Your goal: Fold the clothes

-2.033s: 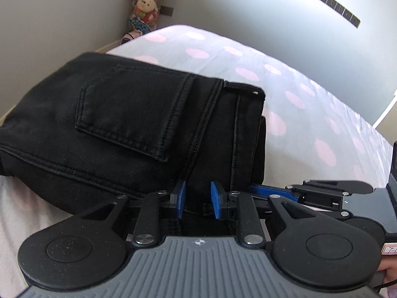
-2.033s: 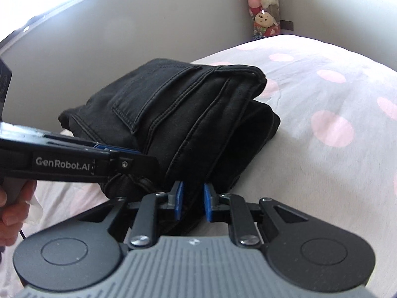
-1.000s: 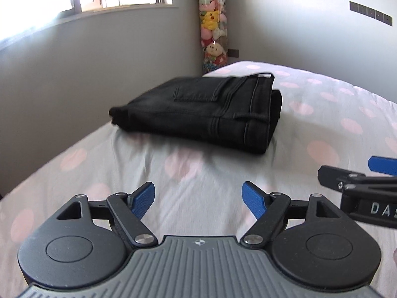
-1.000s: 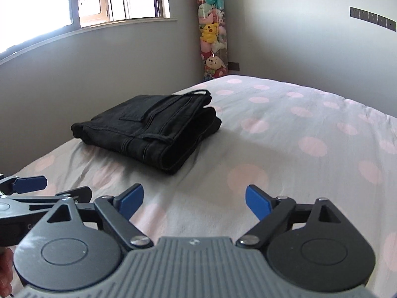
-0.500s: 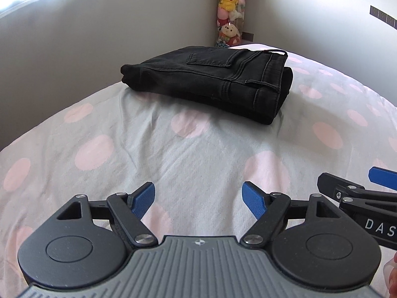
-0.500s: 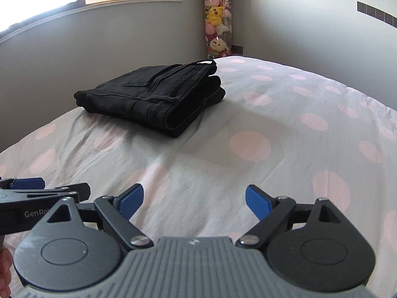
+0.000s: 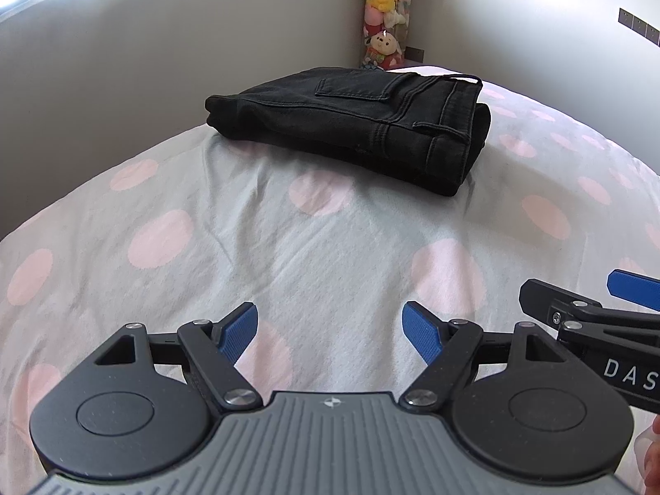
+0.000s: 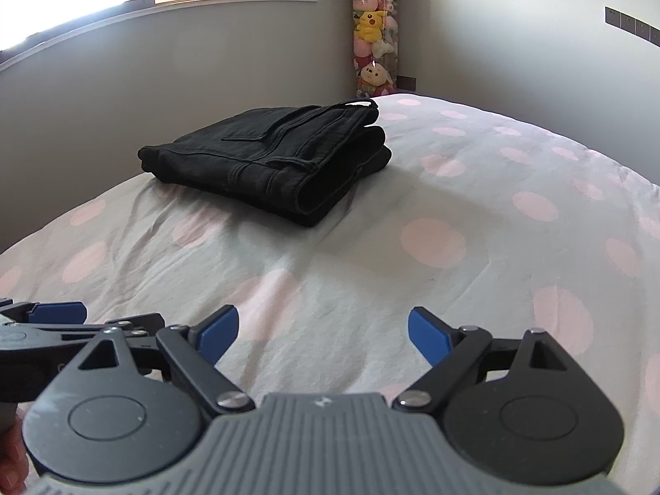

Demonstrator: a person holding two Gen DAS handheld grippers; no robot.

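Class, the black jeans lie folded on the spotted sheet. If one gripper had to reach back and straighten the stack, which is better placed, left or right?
Neither clearly. The left gripper and right gripper both hover open, side by side, well short of the folded jeans.

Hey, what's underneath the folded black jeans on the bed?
The folded black jeans lie directly on the polka-dot bedsheet. Only sheet shows around their edges; the patch beneath them is covered, so anything there can't be seen.
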